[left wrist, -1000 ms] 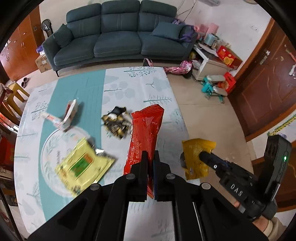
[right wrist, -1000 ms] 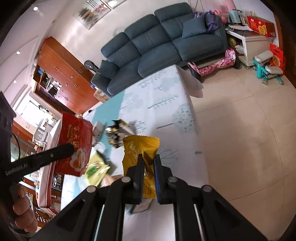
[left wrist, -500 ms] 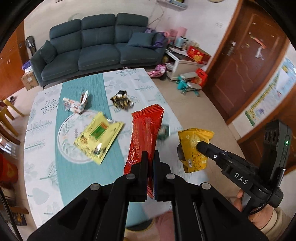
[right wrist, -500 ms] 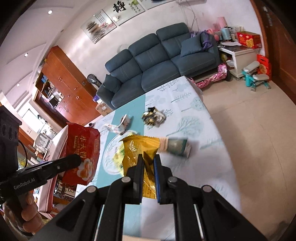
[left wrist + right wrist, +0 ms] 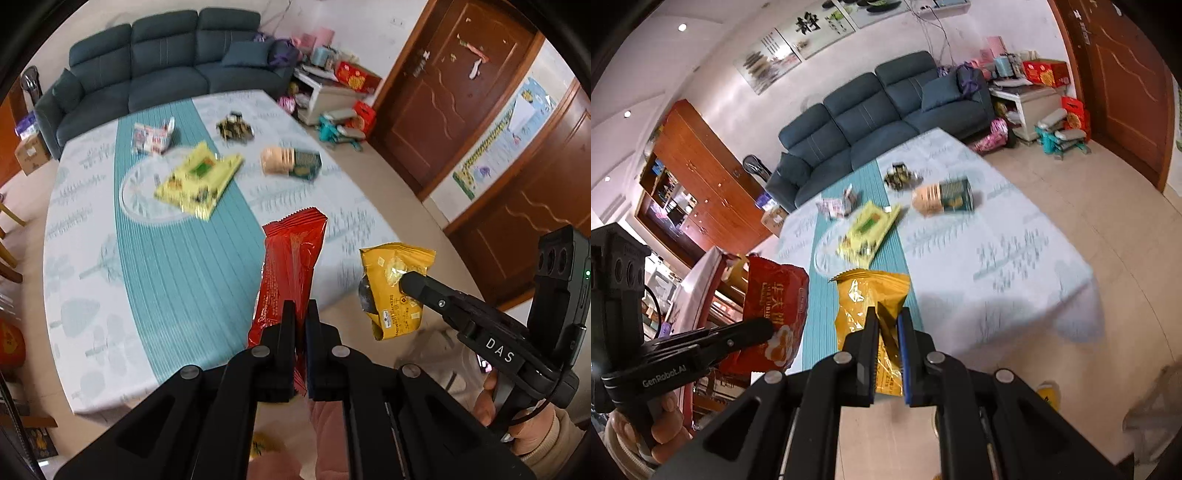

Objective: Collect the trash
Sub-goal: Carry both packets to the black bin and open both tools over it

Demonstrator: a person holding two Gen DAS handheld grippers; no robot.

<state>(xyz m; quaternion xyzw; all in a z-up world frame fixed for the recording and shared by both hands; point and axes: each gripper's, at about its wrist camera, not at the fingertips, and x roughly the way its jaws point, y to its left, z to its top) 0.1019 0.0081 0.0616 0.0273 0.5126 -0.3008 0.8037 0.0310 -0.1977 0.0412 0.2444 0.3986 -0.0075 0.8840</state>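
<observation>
Left wrist view first: the left gripper (image 5: 301, 310) is clenched tight on a long red snack wrapper (image 5: 291, 266), which sticks up from between its jaws, lifted off the table (image 5: 92, 295) near its front edge. Just to the right, the right gripper (image 5: 406, 278) pinches a yellow snack packet (image 5: 395, 291), also up in the air, out past the table's corner and over the tiled floor (image 5: 399, 206). A hand (image 5: 491, 402) is wrapped round that gripper's handle, a pale sleeve at the wrist. More trash lies on the teal-and-white cloth: a flat yellow-green packet (image 5: 199, 181) on the round pattern in the middle, a small white and red wrapper (image 5: 153, 136) behind it, a dark crumpled wrapper (image 5: 234, 127) further right, and a paper cup (image 5: 290, 162) tipped on its side near the right edge. The background is smeared with blur. Behind the table, a dark blue sofa (image 5: 166, 55). Now the right wrist view: the yellow packet (image 5: 875, 306) is gripped between the closed jaws of the right gripper (image 5: 888, 317), held above the table's near edge. On the left, the other gripper (image 5: 764, 328) clamps the red wrapper (image 5: 775, 317), fingers (image 5: 668, 428) curled around its handle. The flat yellow-green packet (image 5: 868, 230), the dark wrapper (image 5: 899, 177) and the toppled cup (image 5: 942, 199) sit well apart from both grippers, on the table's far half.
</observation>
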